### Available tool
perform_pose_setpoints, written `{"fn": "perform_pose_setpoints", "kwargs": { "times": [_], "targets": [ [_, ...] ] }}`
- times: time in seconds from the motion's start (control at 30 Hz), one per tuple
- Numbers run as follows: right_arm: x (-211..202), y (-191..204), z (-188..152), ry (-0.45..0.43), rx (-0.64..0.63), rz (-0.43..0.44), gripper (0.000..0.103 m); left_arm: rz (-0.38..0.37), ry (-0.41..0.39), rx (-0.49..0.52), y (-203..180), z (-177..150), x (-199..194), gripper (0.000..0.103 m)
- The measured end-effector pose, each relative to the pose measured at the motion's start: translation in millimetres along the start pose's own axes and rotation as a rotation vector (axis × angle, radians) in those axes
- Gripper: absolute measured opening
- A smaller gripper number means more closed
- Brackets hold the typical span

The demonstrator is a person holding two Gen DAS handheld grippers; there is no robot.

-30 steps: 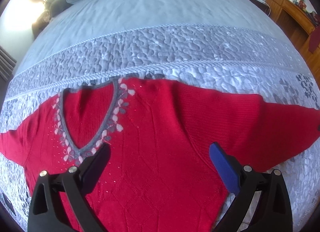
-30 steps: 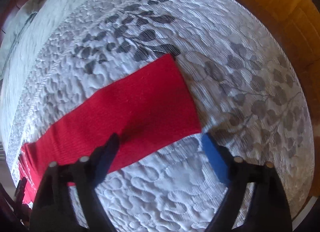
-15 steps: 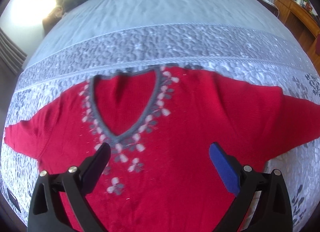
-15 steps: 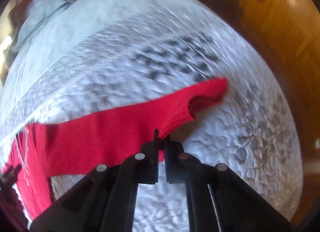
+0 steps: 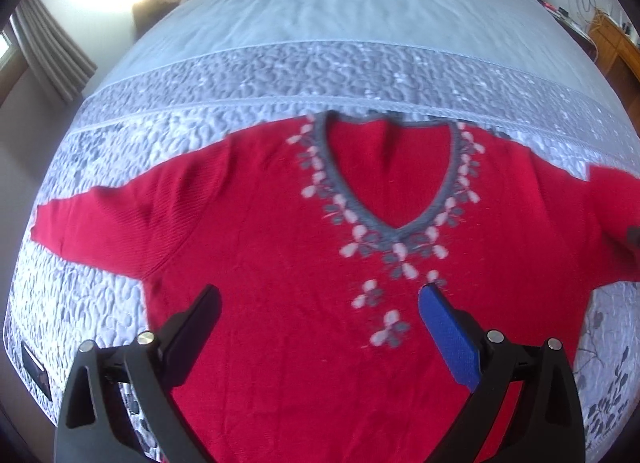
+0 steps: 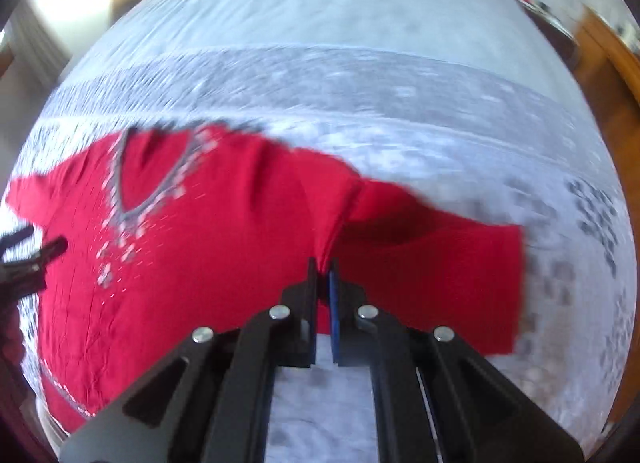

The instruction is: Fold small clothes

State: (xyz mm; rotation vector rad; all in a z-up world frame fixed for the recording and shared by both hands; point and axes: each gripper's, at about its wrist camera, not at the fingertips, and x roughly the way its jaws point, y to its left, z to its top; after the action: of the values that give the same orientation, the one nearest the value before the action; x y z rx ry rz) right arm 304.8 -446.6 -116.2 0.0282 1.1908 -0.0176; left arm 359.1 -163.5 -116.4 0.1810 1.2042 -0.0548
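Bedspread [image 6: 400, 135] now shows sweater sleeve [image 6: 440, 263] lifted inward, right jaws pinching it

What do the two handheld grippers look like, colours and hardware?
Both match: the left gripper and the right gripper have matte black angular finger arms with open triangular cut-outs and round silver pivot bolts. Each has one finger faced with a blue textured pad and the other in black. No cables, markings or sleeves show.
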Motion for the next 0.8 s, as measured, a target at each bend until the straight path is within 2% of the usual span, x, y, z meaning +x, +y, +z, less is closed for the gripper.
{"fn": "perform_pose_setpoints", "kwargs": {
  "times": [0.07,0.1,0.13,0.2,0.27,0.37,0.5,0.63,0.8],
  "targets": [
    [15,24,-2,0.034,-0.042,0.021,0.006,0.0,0.004,-0.008,8,-2,0,0.099],
    [23,33,-4,0.058,-0.055,0.043,0.012,-0.002,0.005,-0.011,11,-3,0,0.099],
    [29,40,-7,0.08,-0.065,0.068,0.028,-0.005,0.006,-0.011,12,-4,0,0.099],
    [34,51,-15,0.102,-0.082,0.11,0.046,-0.023,0.009,-0.011,12,-6,-1,0.099],
    [26,47,-23,0.081,-0.082,0.146,0.046,-0.062,0.015,-0.008,5,-7,-2,0.099],
    [8,18,-37,0.057,0.0,0.202,0.048,-0.143,0.036,0.012,-19,-7,-4,0.099],
    [-14,-29,-58,0.022,0.094,0.167,0.048,-0.29,0.09,0.039,-67,-3,-3,0.098],
    [-21,-59,-86,0.021,0.136,0.15,0.048,-0.42,0.17,0.066,-118,5,10,0.098],
    [-23,-69,-118,0.02,0.111,0.118,0.048,-0.414,0.22,0.101,-156,8,31,0.096]
  ]
}}
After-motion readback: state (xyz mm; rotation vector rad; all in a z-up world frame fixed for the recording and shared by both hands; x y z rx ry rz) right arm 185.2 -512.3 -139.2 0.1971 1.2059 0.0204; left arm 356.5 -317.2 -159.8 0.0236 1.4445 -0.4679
